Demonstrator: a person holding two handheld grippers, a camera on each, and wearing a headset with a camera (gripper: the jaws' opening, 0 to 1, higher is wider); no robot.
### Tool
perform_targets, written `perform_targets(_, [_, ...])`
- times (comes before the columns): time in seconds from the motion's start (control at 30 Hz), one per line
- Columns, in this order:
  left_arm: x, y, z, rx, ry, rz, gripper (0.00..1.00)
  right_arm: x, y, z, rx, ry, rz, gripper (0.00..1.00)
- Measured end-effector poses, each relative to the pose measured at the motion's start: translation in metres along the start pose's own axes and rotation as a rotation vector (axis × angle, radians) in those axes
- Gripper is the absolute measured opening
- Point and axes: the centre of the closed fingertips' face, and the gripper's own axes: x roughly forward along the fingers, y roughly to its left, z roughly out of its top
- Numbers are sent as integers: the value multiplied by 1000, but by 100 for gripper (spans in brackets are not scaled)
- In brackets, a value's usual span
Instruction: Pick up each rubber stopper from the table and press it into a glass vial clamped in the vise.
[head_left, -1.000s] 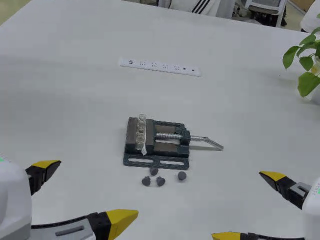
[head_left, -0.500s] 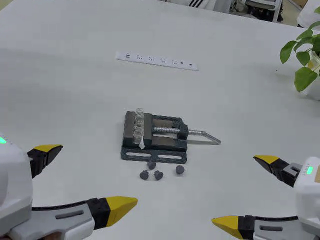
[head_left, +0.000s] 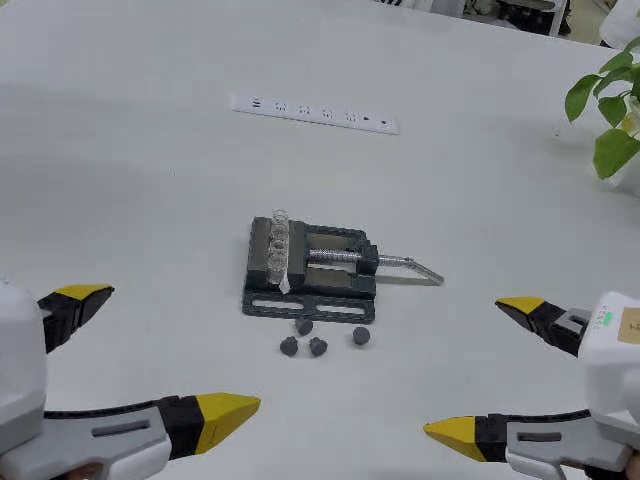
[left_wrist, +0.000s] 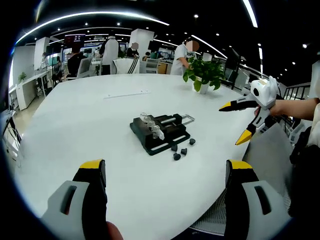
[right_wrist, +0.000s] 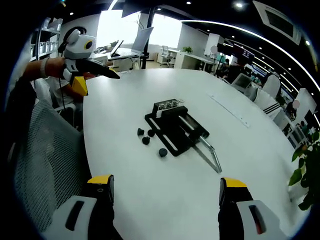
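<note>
Grey rubber stoppers are scattered at centre frame below the vise gripping the glass vials, with the left claw and right claw held spread and empty in the lower corners; a stopper could be flicked away by an off-centre pinch.

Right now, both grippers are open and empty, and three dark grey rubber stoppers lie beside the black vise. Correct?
Not three: the head view shows four dark grey rubber stoppers beside the black vise. The left gripper and right gripper are indeed open and empty.
</note>
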Motion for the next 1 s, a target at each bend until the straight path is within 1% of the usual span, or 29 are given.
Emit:
perform_targets(0.03, [0, 1, -1, 4, 4, 0, 99, 1, 0, 2, -1, -1, 13, 85])
perform_targets(0.1, [2, 1, -2, 13, 12, -6, 99, 3, 1, 6, -26, 11, 62, 80])
perform_targets(0.17, [3, -1, -1, 24, 17, -10, 99, 6, 0, 10, -70, 23, 91, 78])
perform_targets(0.23, [4, -1, -2, 30, 21, -11, 99, 10, 0, 15, -105, 36, 134, 75])
perform_targets(0.27, [5, -2, -1, 32, 23, -10, 99, 12, -1, 17, -121, 41, 144, 74])
perform_targets(0.3, [6, -1, -1, 31, 24, -9, 99, 14, -2, 20, -153, 49, 170, 74])
perform_targets(0.37, [6, -2, 0, 26, 21, -6, 99, 18, -3, 24, -185, 54, 194, 74])
perform_targets(0.43, [7, -2, 1, 24, 20, -5, 99, 23, -6, 30, -211, 64, 205, 72])
perform_targets(0.47, [7, -2, 1, 24, 21, -6, 99, 26, -6, 32, -230, 71, 222, 72])
perform_targets(0.6, [9, -4, 1, 34, 28, -14, 99, 36, -7, 37, -286, 93, 255, 69])
perform_targets(0.63, [10, -4, 0, 37, 30, -15, 99, 40, -5, 37, -302, 101, 277, 68])
perform_targets(0.67, [10, -2, -1, 38, 32, -17, 99, 41, -4, 37, -310, 112, 288, 66])
perform_targets(0.7, [10, -1, -1, 39, 33, -16, 99, 44, -5, 37, -312, 123, 292, 64])
perform_targets(0.73, [11, 0, -1, 38, 31, -13, 99, 47, -5, 37, -322, 133, 298, 63])
perform_targets(0.77, [11, 1, -1, 36, 30, -12, 99, 49, -4, 38, -334, 132, 305, 63])
perform_targets(0.87, [12, 1, -1, 36, 28, -13, 99, 56, 0, 36, -364, 153, 343, 62])
perform_targets(0.9, [12, 0, -1, 40, 30, -14, 99, 58, 1, 35, -386, 165, 357, 61])
perform_targets(1.0, [13, -1, -1, 41, 31, -16, 99, 67, 1, 30, -410, 187, 375, 57])
